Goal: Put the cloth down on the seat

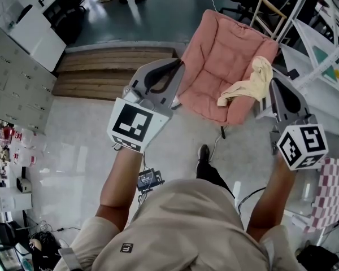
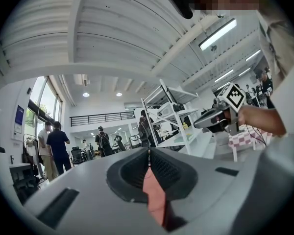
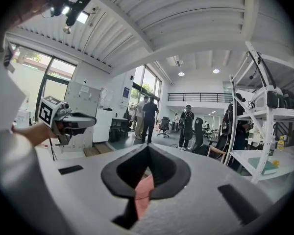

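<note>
Person's torso fills the bottom edge, with both forearms reaching forward. On the left, the left gripper has its jaws together with nothing held, just beside the left edge of the pink chair. Next, the cloth already lies on the seat's right side, cream and bunched, trailing toward the front edge. It's likely light, limp and not fragile, so pinch a raised fold. Furthest right, the right gripper is pressed closed and empty — just right of the cloth, near but apart.
</note>
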### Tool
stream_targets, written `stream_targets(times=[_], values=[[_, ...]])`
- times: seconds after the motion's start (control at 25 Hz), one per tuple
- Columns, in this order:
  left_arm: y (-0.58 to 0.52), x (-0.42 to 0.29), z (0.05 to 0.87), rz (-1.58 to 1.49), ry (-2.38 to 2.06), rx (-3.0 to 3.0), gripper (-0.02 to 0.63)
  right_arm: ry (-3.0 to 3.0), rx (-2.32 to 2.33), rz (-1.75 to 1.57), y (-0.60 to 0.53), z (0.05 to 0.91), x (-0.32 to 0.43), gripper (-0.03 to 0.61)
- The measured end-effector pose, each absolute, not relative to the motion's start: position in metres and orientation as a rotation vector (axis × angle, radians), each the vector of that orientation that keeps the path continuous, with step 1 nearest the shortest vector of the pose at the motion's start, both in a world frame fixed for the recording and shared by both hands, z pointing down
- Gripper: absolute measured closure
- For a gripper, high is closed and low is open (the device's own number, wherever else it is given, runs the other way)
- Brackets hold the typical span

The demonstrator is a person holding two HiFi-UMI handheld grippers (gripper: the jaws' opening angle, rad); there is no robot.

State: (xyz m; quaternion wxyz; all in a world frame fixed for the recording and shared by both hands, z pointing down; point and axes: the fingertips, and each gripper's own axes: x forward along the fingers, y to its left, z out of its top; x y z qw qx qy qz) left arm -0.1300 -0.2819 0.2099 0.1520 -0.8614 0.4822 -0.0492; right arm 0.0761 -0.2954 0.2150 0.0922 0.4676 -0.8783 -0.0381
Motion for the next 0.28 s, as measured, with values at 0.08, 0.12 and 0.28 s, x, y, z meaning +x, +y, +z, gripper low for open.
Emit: stream_targets(times=[0.08, 0.12, 0.28], values=[[-0.2819, -0.1331, 0.2086, -0.14, 1.39, -2.464, 0.6, -2.609, 1.39, -0.115, -0.2973, 0.2154, 0.075, 0.589], [-0.2822, -0.135, 0.2079, -0.138, 1.393, -2.462, 0.6, -2.609, 1.391, -0.115, -0.2982, 0.2153, 0.0739, 0.589], [-0.2854, -0.1383, 0.2079, -0.135, 1.399, -2.46, 0.6, -2.609, 1.391, -0.112, -0.3014, 0.2155, 0.0699, 0.589]])
